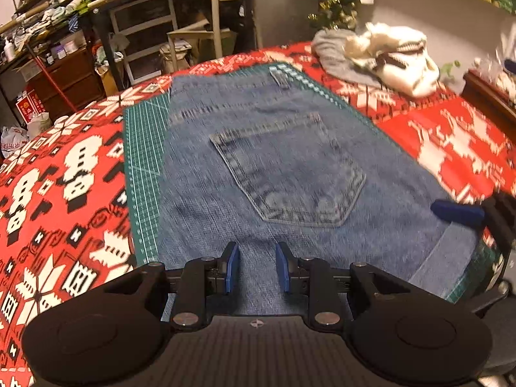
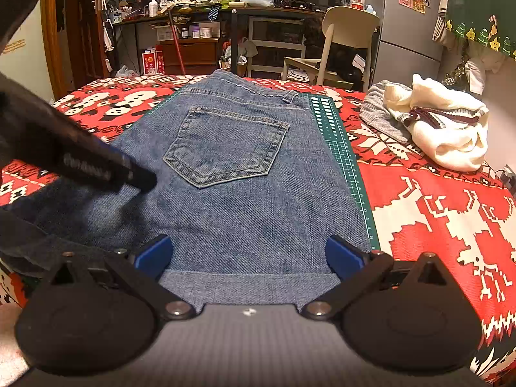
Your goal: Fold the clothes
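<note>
While the folded blue denim jeans [image 2: 232,174] stretch toward twelve o'clock, the right gripper [image 2: 248,254] straddles their near fold, jaws wide and empty. The left gripper [image 1: 257,266] hovers narrowly parted, gripping nothing.

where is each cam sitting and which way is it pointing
Left wrist: on the left gripper, angled down over the jeans near their left edge; its own fingers, narrowly apart, and the right gripper's blue tip show.
Right wrist: on the right gripper, at the jeans' near fold, facing the desk; wide-open fingers and the left gripper's black body show.
Shared: jeans, mat, clothes pile.
</note>
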The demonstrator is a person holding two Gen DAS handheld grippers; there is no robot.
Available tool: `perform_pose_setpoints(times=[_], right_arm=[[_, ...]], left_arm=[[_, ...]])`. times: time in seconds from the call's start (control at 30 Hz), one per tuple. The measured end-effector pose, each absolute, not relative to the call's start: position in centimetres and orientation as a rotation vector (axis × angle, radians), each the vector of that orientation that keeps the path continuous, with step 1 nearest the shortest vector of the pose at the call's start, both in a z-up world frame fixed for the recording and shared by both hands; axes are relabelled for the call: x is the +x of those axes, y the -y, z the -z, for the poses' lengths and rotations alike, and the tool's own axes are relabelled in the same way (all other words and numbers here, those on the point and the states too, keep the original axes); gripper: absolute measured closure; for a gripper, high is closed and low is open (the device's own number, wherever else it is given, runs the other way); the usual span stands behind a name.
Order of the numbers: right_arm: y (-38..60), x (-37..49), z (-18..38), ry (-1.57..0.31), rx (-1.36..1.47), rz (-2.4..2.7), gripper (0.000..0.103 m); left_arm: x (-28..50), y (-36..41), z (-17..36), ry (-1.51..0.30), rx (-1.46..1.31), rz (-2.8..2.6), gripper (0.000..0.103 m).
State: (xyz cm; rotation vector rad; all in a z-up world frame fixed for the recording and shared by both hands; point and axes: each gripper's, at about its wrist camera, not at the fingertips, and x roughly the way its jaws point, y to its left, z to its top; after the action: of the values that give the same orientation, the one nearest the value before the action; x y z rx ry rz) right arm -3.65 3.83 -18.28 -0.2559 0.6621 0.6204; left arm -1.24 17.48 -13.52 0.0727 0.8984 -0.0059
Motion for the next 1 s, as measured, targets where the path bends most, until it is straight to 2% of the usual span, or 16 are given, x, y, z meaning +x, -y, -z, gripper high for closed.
perform_pose_setpoints(times=[0.13, 0.23, 0.83, 1.0], right_arm=[[-3.8, -3.6, 18.3, -0.662, -0.256, -0.621, 0.001], [-3.8, -3.6, 18.3, -0.661, -0.255, -0.621, 0.001], [-3.9, -3.7, 18.4, -0.659, -0.255, -0.620, 0.001], [-4.0, -3.7, 18.4, -0.655, -0.255, -0.620, 0.001]], left_arm=[[-2.7, -18.7, 13.6, -0.898, 0.010, 0.009, 0.076], [-4.2, -19.7, 13.6, -0.900, -0.005, -0.008, 0.081], [-7.3, -20.1, 13.7, -0.896, -0.032, -0.027, 0.081], [-7.4, -19.9, 13.7, -0.893, -0.039, -0.034, 0.077]])
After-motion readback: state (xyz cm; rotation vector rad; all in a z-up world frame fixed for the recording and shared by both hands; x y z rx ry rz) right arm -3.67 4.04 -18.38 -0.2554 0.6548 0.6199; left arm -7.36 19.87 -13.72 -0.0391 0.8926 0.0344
